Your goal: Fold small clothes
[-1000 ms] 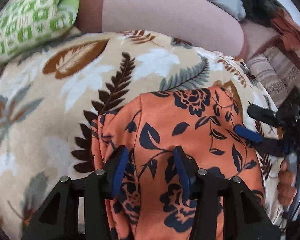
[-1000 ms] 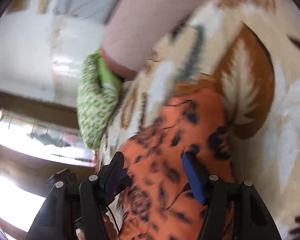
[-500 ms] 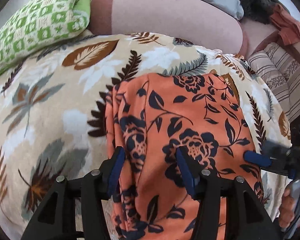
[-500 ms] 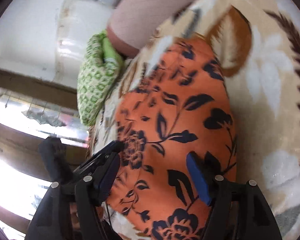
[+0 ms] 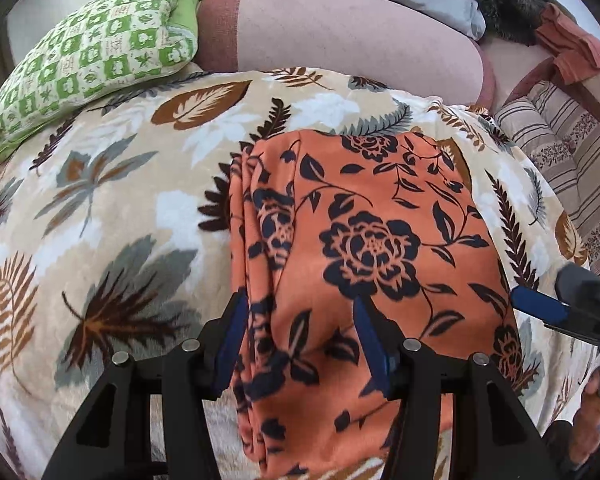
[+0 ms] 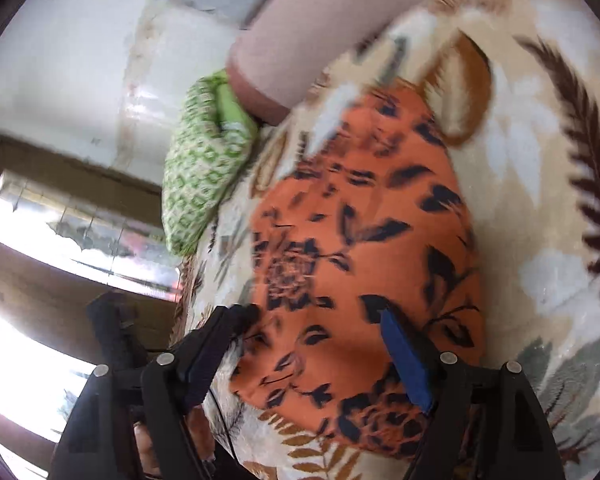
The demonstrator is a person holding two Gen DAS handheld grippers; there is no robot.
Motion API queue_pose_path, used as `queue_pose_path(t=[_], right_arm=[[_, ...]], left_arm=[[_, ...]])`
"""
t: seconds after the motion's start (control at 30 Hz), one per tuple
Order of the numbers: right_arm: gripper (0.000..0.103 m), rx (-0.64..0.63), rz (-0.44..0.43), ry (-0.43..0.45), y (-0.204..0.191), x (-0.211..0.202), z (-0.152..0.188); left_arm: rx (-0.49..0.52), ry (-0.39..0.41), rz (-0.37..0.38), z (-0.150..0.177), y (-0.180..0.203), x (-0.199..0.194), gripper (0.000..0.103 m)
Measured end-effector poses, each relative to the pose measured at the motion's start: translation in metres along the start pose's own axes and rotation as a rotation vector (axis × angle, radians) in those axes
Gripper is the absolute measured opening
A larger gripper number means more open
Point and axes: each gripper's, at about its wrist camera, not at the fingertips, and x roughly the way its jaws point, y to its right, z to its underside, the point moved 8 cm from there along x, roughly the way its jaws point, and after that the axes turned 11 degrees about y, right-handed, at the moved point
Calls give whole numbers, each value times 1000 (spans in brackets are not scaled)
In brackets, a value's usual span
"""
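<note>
Surface: beige leaf-print plush blanket [image 5: 112, 208] | on it: folded orange navy-floral cloth [image 5: 364, 240]; green-checked pillow [image 5: 96, 52] at edge

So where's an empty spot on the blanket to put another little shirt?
The biggest bare patch of the leaf blanket lies left of the orange flowered garment, below the green checked pillow. A narrower strip runs between the garment and the pink bolster. The garment's right side is crowded by the right gripper.
</note>
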Motion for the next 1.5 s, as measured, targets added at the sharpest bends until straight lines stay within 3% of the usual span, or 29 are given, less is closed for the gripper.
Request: queue_pose_path(t=[0.13,0.27,0.43,0.57,0.8,0.9,0.93,1.0,1.03,1.1,1.17,1.23,1.27,1.33,1.43,1.47,1.5], right_arm=[[81,7,117,-56,27,9,24],[81,15,109,-40,26,7,24],[81,-67,118,-15,10,4,18],[81,-23,141,-60,30,14,23],[81,-64,122,23,15,6,-17],[82,-35,153,-29,37,24,-12],[82,-28,156,-34,42,27,-10],[82,-20,140,-16,40,23,-12],[82,-19,131,-14,38,21,-13],[82,-29,131,-22,36,20,-13],[82,-43,133,-24,37,19,-13],[82,-36,127,-17,36,19,-13],[82,-31,121,-13,36,19,-13],[82,-23,113,-9,36,20,-13],[82,-21,108,-5,36,20,-13],[82,-15,106,-3,37,20,-14],[82,-11,105,-3,38,19,-14]], left_arm=[[-35,1,-11,13,0,-5,62],[13,-53,-47,32,2,9,62],[11,-47,-52,31,1,8,63],[8,-47,-50,30,-1,6,63],[-73,9,-16,-1,-13,4,64],[-98,-12,5,-11,-19,21,66],[-104,-57,21,-7,-20,33,66],[-119,-117,74,4,-21,48,55],[-130,-113,81,4,-22,48,54],[-128,-97,71,-2,-23,40,39],[-143,-82,80,-8,-26,34,38],[-181,-78,98,-19,-31,36,48],[-190,-66,100,-28,-34,39,61],[-192,-13,79,-51,-40,46,62],[-200,-25,114,-78,-38,71,62],[-182,-48,118,-80,-35,80,59],[-159,-95,108,-78,-33,94,34]])
